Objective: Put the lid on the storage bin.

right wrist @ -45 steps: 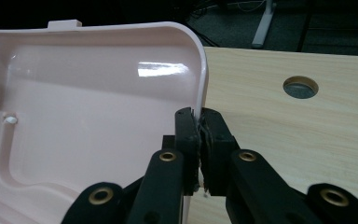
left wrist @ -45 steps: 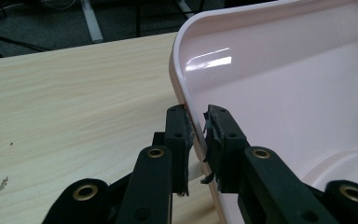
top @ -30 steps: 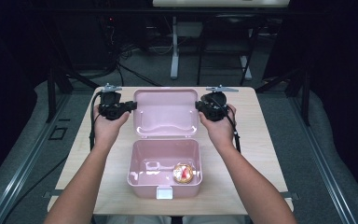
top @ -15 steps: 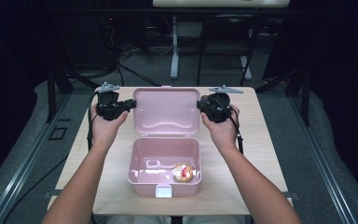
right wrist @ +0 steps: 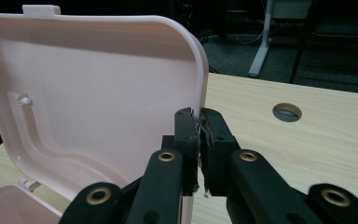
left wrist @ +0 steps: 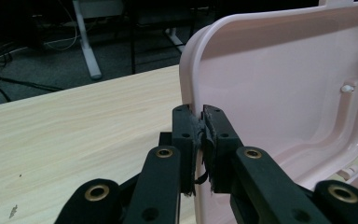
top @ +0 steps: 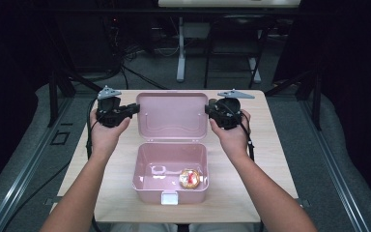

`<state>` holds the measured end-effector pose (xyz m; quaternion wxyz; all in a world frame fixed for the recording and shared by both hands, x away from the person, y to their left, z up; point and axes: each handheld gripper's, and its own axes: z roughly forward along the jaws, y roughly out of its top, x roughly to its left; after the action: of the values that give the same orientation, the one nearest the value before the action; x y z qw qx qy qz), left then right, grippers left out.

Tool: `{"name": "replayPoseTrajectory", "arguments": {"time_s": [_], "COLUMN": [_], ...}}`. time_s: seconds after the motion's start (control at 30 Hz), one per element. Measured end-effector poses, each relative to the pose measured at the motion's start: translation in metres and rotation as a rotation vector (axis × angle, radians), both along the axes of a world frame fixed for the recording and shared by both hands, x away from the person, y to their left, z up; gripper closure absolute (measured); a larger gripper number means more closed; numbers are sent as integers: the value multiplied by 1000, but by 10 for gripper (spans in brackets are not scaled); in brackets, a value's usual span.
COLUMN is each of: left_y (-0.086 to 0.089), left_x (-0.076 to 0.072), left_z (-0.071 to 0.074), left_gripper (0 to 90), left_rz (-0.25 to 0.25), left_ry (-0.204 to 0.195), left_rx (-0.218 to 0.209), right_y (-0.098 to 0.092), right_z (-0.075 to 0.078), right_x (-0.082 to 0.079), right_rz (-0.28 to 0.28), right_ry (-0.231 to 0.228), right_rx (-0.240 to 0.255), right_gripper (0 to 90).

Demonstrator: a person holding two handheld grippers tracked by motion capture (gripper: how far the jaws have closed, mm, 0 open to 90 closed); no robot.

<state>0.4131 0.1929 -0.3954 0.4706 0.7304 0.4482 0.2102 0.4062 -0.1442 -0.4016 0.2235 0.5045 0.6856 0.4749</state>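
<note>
A pink plastic lunch box (top: 170,174) is seen open on a light wooden table (top: 270,145), its hinged lid (top: 173,116) raised and pinched at both side edges. The left gripper (top: 134,108) is closed on the lid's left rim; in the left gripper view the rim (left wrist: 189,88) is clamped between the two black jaws, with the lid's pale inner face spread out to the jaws' right and bare tabletop to their left. The right gripper (top: 208,109) is likewise shut on the opposite rim; in the right gripper view the lid edge (right wrist: 203,79) is caught between the jaws, the lid's interior lying to their left and a round hole in the table (right wrist: 287,112) beyond them to the right. A small latch tab (right wrist: 41,9) is shown on the lid's top edge. Below the jaws, in the box's open base, a red-and-gold wrapped item (top: 190,178) is seen beside a small clear piece (top: 157,170).
</note>
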Motion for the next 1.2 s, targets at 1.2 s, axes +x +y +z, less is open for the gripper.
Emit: {"name": "replayPoseTrajectory", "arguments": {"time_s": [1.2], "left_y": [9], "left_x": [-32], "left_z": [8], "left_gripper": [848], "left_rz": [-36], "left_ry": [-37], "left_rx": [-12], "right_y": [-3], "right_z": [10], "right_x": [-28], "right_rz": [52], "right_ry": [-25], "right_rx": [6], "right_gripper": [853]}}
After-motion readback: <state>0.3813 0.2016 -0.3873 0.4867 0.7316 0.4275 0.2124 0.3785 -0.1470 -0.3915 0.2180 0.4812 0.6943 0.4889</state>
